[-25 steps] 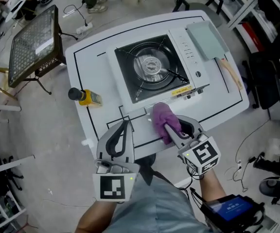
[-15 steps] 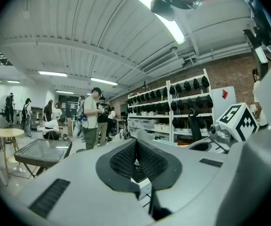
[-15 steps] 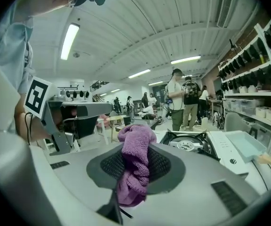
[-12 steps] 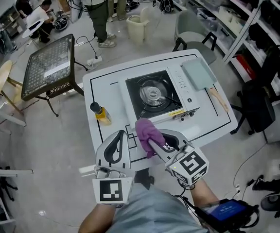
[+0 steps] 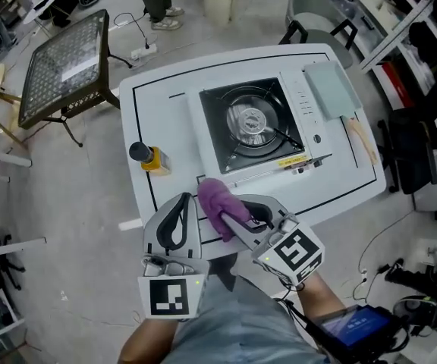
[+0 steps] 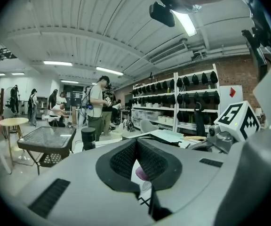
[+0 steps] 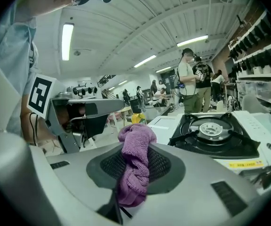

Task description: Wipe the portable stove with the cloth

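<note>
The portable stove sits on the white table, black top and round burner facing up; it also appears in the right gripper view as the stove. My right gripper hovers over the table's near edge, in front of the stove's left corner, shut on a bunched purple cloth. The cloth hangs out between the pads of the right gripper. Beside it on the left, my left gripper has its tips together and holds nothing. Past the left gripper a bit of the cloth shows.
A yellow bottle with a black cap stands at the table's left side. A pale green board and a wooden utensil lie right of the stove. A mesh side table, a chair and standing people surround the table.
The right gripper has lifted the cloth and drawn it back and left, away from the stove's front edge. The left gripper has also risen a little.
</note>
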Demonstrator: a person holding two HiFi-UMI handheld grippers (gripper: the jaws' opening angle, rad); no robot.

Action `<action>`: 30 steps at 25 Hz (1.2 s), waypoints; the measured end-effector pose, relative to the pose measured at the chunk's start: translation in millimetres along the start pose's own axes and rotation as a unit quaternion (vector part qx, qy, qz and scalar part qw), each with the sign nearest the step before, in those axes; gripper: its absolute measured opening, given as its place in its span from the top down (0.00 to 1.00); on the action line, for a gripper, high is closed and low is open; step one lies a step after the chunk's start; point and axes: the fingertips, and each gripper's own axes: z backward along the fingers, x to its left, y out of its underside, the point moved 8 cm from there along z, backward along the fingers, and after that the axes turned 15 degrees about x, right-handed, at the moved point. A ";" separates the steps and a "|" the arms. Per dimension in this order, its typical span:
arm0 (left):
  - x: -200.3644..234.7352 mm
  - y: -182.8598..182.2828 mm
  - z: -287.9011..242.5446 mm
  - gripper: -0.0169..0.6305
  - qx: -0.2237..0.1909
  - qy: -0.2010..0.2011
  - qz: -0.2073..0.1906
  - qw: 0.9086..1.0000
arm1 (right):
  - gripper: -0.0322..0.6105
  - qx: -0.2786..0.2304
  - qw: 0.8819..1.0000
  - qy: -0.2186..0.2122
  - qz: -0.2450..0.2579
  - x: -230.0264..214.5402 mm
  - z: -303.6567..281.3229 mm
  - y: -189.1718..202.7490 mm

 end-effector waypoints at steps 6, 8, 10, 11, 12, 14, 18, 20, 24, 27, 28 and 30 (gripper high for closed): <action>15.4 25.6 -34.8 0.95 0.038 -0.001 0.031 0.999 | 0.77 0.027 0.999 -0.032 -0.003 -17.7 -36.9 7.9; 22.9 27.5 -41.4 0.94 0.042 -0.004 0.041 0.998 | 0.77 0.036 0.999 -0.041 -0.001 -22.0 -46.3 7.2; 29.7 26.6 -46.0 0.95 0.043 -0.007 0.044 0.998 | 0.77 0.046 0.998 -0.049 -0.002 -25.1 -53.9 5.6; 32.4 25.7 -47.9 0.95 0.044 -0.007 0.045 0.998 | 0.77 0.051 0.997 -0.052 -0.003 -26.0 -56.9 4.9; 34.5 24.8 -49.6 0.95 0.045 -0.006 0.046 0.998 | 0.77 0.056 0.997 -0.056 -0.004 -26.5 -59.3 4.5; 37.8 23.0 -53.3 0.95 0.048 -0.005 0.048 0.998 | 0.77 0.064 0.996 -0.062 -0.008 -26.3 -63.0 4.4; 42.1 15.0 -62.8 0.95 0.042 -0.010 0.032 0.999 | 0.77 0.071 0.995 -0.071 -0.017 -28.4 -65.9 2.2; 41.3 11.5 -66.2 0.95 0.035 -0.012 0.026 0.999 | 0.77 0.071 0.995 -0.073 -0.025 -32.9 -66.3 1.4; 36.5 10.5 -70.3 0.95 0.036 -0.020 0.024 0.999 | 0.77 0.075 0.993 -0.079 -0.046 -41.6 -65.6 3.2; 29.6 10.9 -72.1 0.95 0.045 -0.030 0.027 0.998 | 0.77 0.076 0.992 -0.087 -0.055 -45.4 -63.7 5.1; 25.8 10.4 -73.2 0.95 0.045 -0.032 0.027 0.998 | 0.77 0.076 0.991 -0.090 -0.058 -47.3 -62.3 5.4; 16.6 9.5 -75.2 0.95 0.046 -0.036 0.025 0.998 | 0.77 0.076 0.991 -0.093 -0.061 -52.1 -58.5 7.2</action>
